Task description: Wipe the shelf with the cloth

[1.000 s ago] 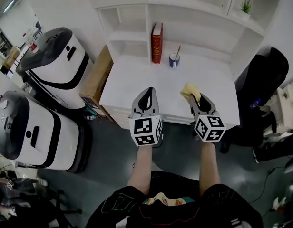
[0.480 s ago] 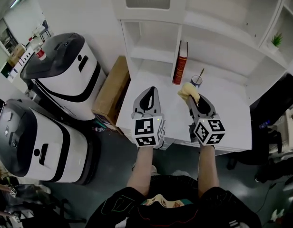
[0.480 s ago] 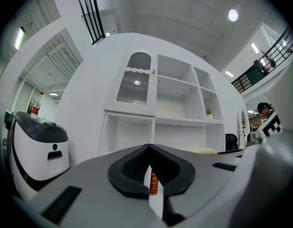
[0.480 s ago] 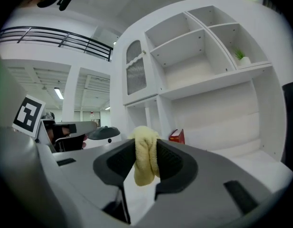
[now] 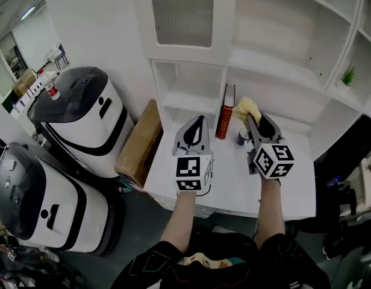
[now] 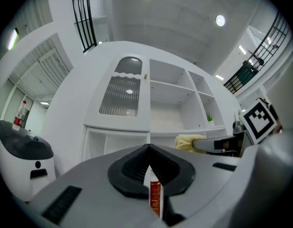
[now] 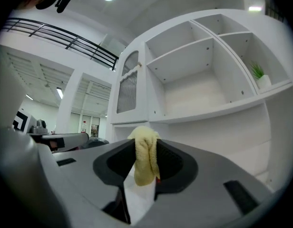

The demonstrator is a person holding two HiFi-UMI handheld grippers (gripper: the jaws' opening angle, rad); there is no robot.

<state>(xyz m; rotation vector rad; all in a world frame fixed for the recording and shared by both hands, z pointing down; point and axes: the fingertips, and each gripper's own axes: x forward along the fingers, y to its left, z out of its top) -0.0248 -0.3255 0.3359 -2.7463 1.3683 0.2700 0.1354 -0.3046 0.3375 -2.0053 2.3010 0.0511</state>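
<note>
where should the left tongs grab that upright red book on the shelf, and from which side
Probably the upper spine, coming straight from the front. The red book stands upright with its narrow spine facing out, so the left tongs can span it; the cup crowds its lower right.

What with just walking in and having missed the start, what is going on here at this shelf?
A person stands at a white shelf unit with a gripper in each hand. The right gripper has its jaws shut on a yellow cloth, held up near a red book and a cup. The left gripper is beside it, jaws together and holding nothing. No wiping contact with a shelf board shows yet.
</note>
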